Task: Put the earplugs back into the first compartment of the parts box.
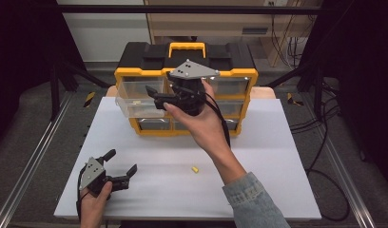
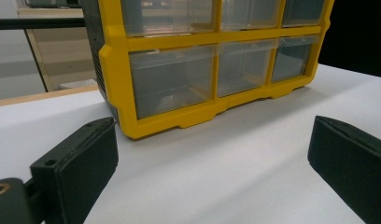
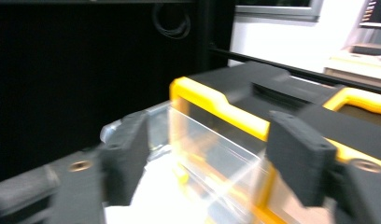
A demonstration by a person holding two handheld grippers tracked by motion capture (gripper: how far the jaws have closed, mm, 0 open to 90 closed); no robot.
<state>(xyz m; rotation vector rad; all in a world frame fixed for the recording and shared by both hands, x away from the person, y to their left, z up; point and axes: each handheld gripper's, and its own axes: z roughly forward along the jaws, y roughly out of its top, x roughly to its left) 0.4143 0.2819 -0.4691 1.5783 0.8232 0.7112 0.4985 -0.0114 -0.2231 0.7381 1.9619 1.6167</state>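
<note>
From where I sit, the biggest thing on the counter [image 1: 135,199] is the yellow and black organiser [image 1: 185,85], standing at the far edge with its clear drawers facing me. Its upper left drawer [image 1: 135,102] is pulled out and juts toward the left of the cabinet front. My right gripper [image 1: 156,99] is up at that drawer, jaws spread with nothing between them, just beside the drawer's front. My left gripper [image 1: 121,168] rests low on the near left of the counter, jaws wide apart and empty, well apart from the cabinet. A small yellow piece [image 1: 195,169] lies loose on the white surface, between the cabinet and the near edge.

I judge the step in hand to be working that open drawer. To do it well I would square the jaws to the drawer's front lip, keep the push or pull straight along its runners, and hold the left gripper ready to steady the cabinet if it slides.

The right gripper view is blurred, so I cannot tell whether a jaw touches the drawer wall [image 3: 212,144]. Something small and yellow seems to lie inside the drawer, but I cannot make out what. The hand hides the middle drawers in the high view.
</note>
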